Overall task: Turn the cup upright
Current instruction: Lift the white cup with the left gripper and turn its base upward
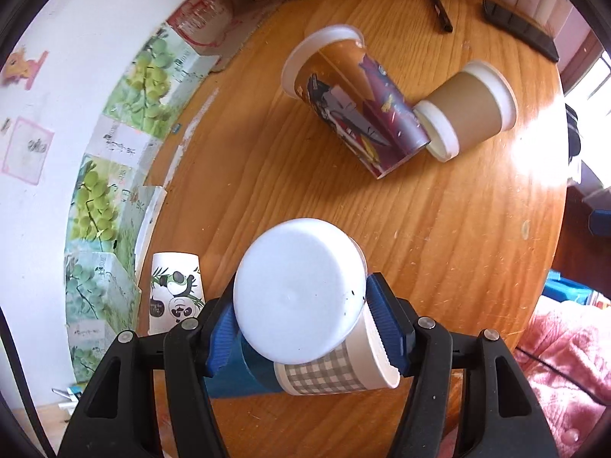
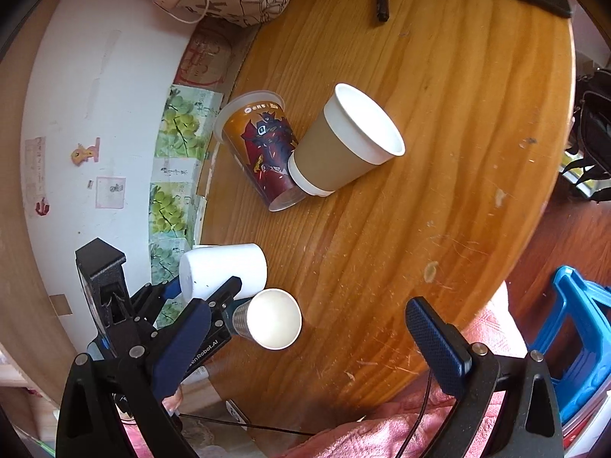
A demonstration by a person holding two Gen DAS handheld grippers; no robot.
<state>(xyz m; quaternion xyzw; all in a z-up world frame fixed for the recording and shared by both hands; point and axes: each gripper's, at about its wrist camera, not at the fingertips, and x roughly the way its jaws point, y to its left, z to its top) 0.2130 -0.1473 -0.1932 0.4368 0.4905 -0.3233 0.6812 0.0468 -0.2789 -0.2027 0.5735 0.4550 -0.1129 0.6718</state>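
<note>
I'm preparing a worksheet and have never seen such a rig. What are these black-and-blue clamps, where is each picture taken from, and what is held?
A person holds two hand-operated grippers, each with a camera looking along its fingers. In the left camera's picture, the left gripper clamps a white cup, its base facing the camera; a checked cup lies just below. The right camera shows the right gripper open and empty. On the wooden table a printed cup and a brown cup lie on their sides.

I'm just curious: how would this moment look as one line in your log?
left gripper: shut on white cup, held sideways | right gripper: open, empty | brown cup, printed cup: lying down
</note>
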